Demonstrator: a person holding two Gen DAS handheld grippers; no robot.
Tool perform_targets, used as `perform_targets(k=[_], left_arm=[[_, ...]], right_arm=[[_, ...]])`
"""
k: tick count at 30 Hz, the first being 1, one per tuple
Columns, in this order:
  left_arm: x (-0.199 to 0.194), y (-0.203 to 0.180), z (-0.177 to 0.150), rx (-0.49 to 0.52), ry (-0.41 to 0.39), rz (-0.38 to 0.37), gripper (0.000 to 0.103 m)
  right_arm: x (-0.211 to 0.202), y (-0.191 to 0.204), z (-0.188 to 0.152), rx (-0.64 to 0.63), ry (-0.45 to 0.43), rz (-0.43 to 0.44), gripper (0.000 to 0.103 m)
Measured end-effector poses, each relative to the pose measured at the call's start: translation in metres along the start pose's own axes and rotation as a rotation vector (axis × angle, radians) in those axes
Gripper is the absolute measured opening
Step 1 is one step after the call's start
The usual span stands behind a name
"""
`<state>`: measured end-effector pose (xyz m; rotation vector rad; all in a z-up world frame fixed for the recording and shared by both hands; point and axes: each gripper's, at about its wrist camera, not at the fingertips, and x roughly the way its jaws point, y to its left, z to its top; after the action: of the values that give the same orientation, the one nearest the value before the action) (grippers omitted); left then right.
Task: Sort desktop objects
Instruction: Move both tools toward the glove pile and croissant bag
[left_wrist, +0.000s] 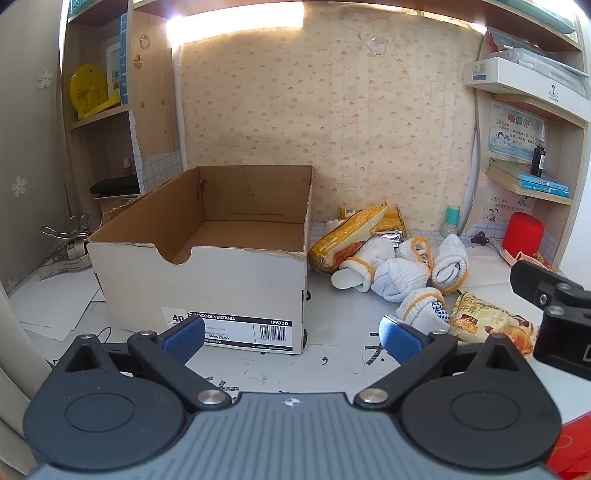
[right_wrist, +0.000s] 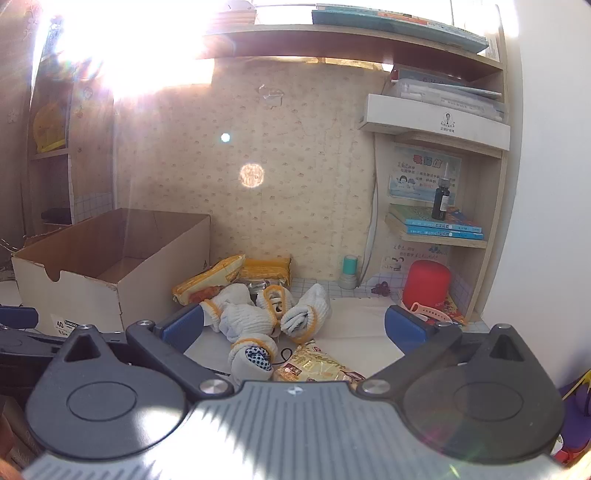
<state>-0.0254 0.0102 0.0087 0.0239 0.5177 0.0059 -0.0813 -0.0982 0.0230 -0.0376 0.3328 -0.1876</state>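
Bright daylight from above; the right wrist view is washed by glare and flare spots — fisheye edges bend, darken.

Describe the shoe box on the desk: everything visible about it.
The shoe box is lidless cardboard, white outside and brown inside, and looks empty. It stands upright on the desk, left of the glove pile. Its near wall has a thumb notch, a ragged top edge and a barcode label marked 40. Neither tongs touch it.

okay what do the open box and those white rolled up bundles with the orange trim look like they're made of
Box: cardboard, likely a shoebox; brown raw inside, white printed outside with a barcode label, rim torn and frayed.
White bundles: knitted fabric, probably cotton work gloves or socks; ribbed matte weave with orange cuffs. Which of the two is hard to tell.
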Motion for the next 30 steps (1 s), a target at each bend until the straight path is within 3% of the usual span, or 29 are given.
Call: perform_targets(k=[30], left_arm=[[0.002,0.012,0.0,-0.019,0.011,0.02,0.103]], right_arm=[[0.001,0.01,-0.002,-0.017,0.007,0.019,0.101]])
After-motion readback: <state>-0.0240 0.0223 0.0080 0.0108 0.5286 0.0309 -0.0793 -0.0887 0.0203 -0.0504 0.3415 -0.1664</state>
